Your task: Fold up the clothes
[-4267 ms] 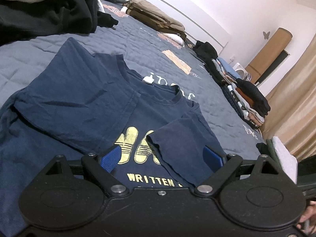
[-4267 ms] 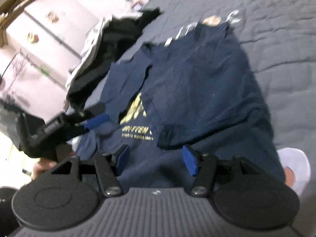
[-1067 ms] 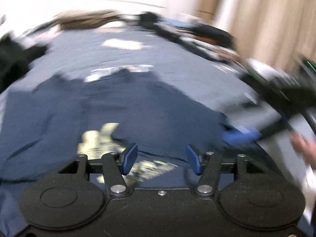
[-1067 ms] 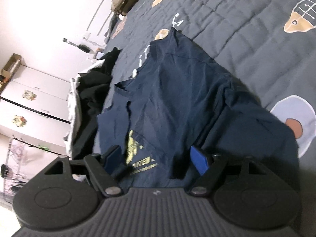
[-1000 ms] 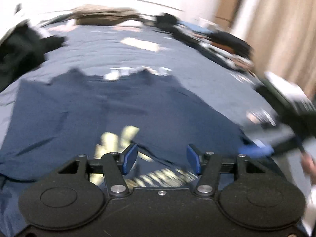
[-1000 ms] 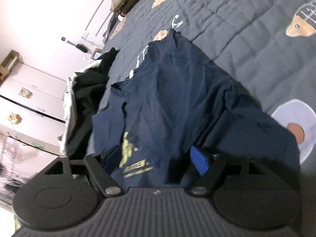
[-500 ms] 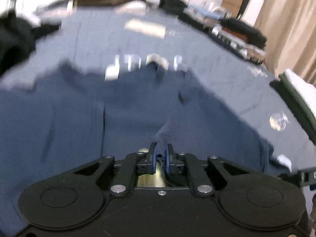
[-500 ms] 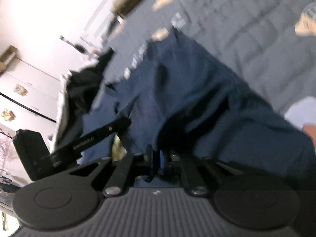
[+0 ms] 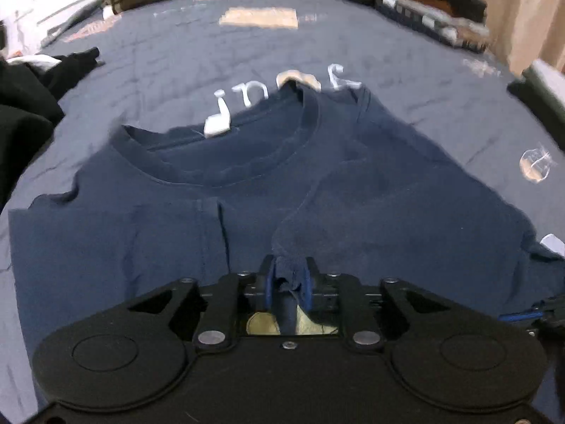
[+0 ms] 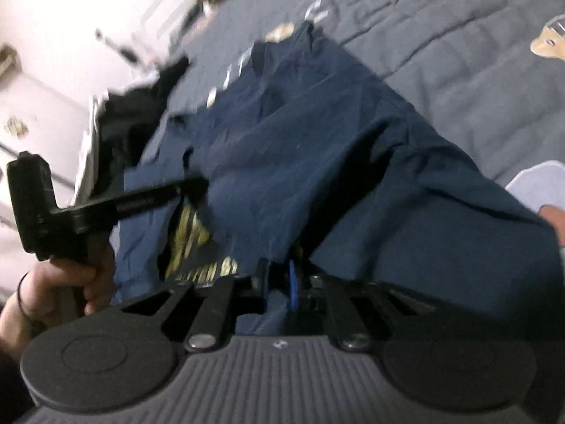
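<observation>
On the grey quilt (image 9: 159,70) lies the navy T-shirt (image 9: 388,194), collar far. Both grippers clamp its near hem: left gripper (image 9: 287,279) centre, right gripper (image 10: 277,284) beside it, jaws easing slightly, likely ready to fold away.

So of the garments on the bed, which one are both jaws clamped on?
The navy T-shirt with the yellow print, spread flat nearest the cameras. The black clothes at its side and the folded stacks along the far edge lie untouched.
</observation>
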Action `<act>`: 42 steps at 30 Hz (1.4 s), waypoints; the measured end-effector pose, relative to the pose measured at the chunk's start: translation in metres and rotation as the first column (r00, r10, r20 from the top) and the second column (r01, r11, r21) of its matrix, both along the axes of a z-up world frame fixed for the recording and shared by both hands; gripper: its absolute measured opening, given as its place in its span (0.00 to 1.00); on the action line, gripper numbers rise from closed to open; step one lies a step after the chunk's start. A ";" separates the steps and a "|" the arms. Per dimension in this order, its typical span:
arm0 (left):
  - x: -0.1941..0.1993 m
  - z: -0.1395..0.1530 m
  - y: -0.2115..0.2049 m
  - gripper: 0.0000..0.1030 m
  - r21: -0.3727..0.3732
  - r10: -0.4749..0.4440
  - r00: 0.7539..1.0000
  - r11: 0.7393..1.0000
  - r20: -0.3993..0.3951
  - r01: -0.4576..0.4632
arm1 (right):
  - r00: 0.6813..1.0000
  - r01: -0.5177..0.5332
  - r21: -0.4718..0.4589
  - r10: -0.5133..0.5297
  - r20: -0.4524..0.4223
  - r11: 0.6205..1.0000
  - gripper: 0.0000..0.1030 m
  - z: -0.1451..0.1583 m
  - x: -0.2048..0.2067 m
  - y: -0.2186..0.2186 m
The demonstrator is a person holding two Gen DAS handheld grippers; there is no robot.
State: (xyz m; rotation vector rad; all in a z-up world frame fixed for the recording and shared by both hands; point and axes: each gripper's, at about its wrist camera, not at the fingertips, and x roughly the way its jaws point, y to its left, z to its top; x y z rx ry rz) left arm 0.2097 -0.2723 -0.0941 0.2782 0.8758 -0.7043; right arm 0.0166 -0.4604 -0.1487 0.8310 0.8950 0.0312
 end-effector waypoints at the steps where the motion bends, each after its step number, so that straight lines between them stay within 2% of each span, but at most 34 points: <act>1: 0.002 0.007 0.005 0.40 -0.043 0.023 1.000 0.999 -0.001 -0.023 | 0.999 -0.023 0.012 0.023 -0.025 1.000 0.14 0.006 0.001 -0.002; 2: 0.004 0.016 0.006 0.49 -0.082 0.032 0.999 0.996 0.005 -0.032 | 0.999 -0.035 0.032 0.035 -0.007 0.999 0.17 0.013 -0.002 -0.008; 3: 0.007 0.025 0.005 0.51 -0.117 0.035 0.999 0.993 0.014 -0.033 | 1.000 -0.025 0.021 0.025 0.008 0.999 0.20 0.019 -0.004 -0.013; 4: 0.010 0.036 0.000 0.51 -0.141 0.025 0.999 0.990 0.030 -0.020 | 1.000 -0.014 0.009 0.014 0.022 1.000 0.29 0.026 -0.007 -0.017; 5: 0.014 0.044 -0.009 0.52 -0.154 0.008 0.999 0.988 0.043 -0.001 | 0.999 -0.003 -0.003 0.003 0.036 1.000 0.35 0.032 -0.009 -0.021; 9: 0.030 0.057 -0.060 0.52 -0.146 -0.063 0.997 0.987 0.053 0.070 | 0.993 0.101 -0.061 -0.097 0.064 0.993 0.41 0.034 -0.013 -0.049; 12: 0.043 0.044 -0.100 0.52 -0.108 -0.107 0.993 0.988 0.041 0.111 | 0.989 0.140 -0.067 -0.137 0.045 0.988 0.43 0.021 -0.007 -0.060; 17: 0.067 0.013 -0.141 0.52 -0.052 -0.124 0.992 0.991 -0.005 0.124 | 0.984 0.177 0.041 -0.177 -0.001 0.983 0.44 -0.001 -0.002 -0.072; 22: 0.086 -0.015 -0.158 0.53 -0.005 -0.138 0.988 0.990 -0.070 0.138 | 0.969 0.246 0.145 -0.245 -0.024 0.958 0.46 -0.015 -0.003 -0.080; 24: 0.090 -0.022 -0.160 0.53 -0.025 -0.136 0.987 0.991 -0.089 0.134 | 0.962 0.272 0.171 -0.272 -0.026 0.947 0.46 -0.020 -0.002 -0.080; 25: 0.091 -0.023 -0.160 0.47 -0.049 -0.148 0.985 0.988 -0.094 0.144 | 0.958 0.287 0.180 -0.287 -0.025 0.941 0.45 -0.022 -0.003 -0.081; 26: 0.089 -0.023 -0.162 0.25 -0.061 -0.172 0.981 0.984 -0.092 0.167 | 0.953 0.301 0.189 -0.302 -0.024 0.935 0.39 -0.024 -0.004 -0.082; 27: 0.087 -0.023 -0.164 0.15 -0.068 -0.202 0.975 0.978 -0.087 0.197 | 0.948 0.315 0.199 -0.318 -0.022 0.928 0.31 -0.026 -0.005 -0.082; 28: 0.085 -0.023 -0.166 0.10 -0.068 -0.223 0.972 0.974 -0.074 0.218 | 0.943 0.330 0.175 -0.333 -0.012 0.928 0.12 -0.025 -0.008 -0.081; 29: 0.081 -0.020 -0.168 0.09 -0.072 -0.248 0.968 0.967 -0.039 0.245 | 0.938 0.344 0.151 -0.347 -0.002 0.927 0.08 -0.023 -0.012 -0.079; 31: 0.076 -0.009 -0.170 0.08 -0.106 -0.278 0.960 0.954 0.032 0.280 | 0.929 0.361 0.122 -0.368 0.040 0.925 0.06 -0.018 -0.014 -0.074; 33: 0.078 0.003 -0.173 0.08 -0.167 -0.272 0.959 0.945 0.077 0.282 | 0.916 0.379 0.060 -0.383 0.115 0.923 0.05 -0.005 -0.018 -0.068; 35: 0.081 0.011 -0.181 0.08 -0.191 -0.271 0.957 0.939 0.105 0.286 | 0.891 0.424 0.043 -0.426 0.161 0.904 0.05 0.001 -0.024 -0.067; 36: 0.083 0.009 -0.189 0.08 -0.172 -0.271 0.957 0.943 0.106 0.286 | 0.876 0.447 0.036 -0.446 0.184 0.894 0.05 0.004 -0.027 -0.067; 38: 0.085 0.002 -0.205 0.13 -0.118 -0.267 0.957 0.953 0.109 0.279 | 0.868 0.471 0.066 -0.475 0.145 0.880 0.05 -0.004 -0.027 -0.070; 39: 0.085 0.000 -0.210 0.14 -0.097 -0.251 0.961 0.960 0.115 0.262 | 0.876 0.463 0.069 -0.468 0.115 0.884 0.06 -0.010 -0.024 -0.072; 40: 0.084 -0.003 -0.212 0.24 -0.080 -0.228 0.966 0.968 0.125 0.239 | 0.882 0.460 0.063 -0.464 0.078 0.885 0.07 -0.016 -0.022 -0.073; 41: 0.085 -0.003 -0.212 0.40 -0.073 -0.212 0.972 0.973 0.106 0.220 | 0.893 0.445 0.061 -0.448 0.047 0.893 0.07 -0.022 -0.019 -0.074; 42: 0.085 -0.003 -0.208 0.47 -0.084 -0.212 0.974 0.972 0.085 0.219 | 0.898 0.435 0.065 -0.438 0.035 0.898 0.07 -0.024 -0.017 -0.075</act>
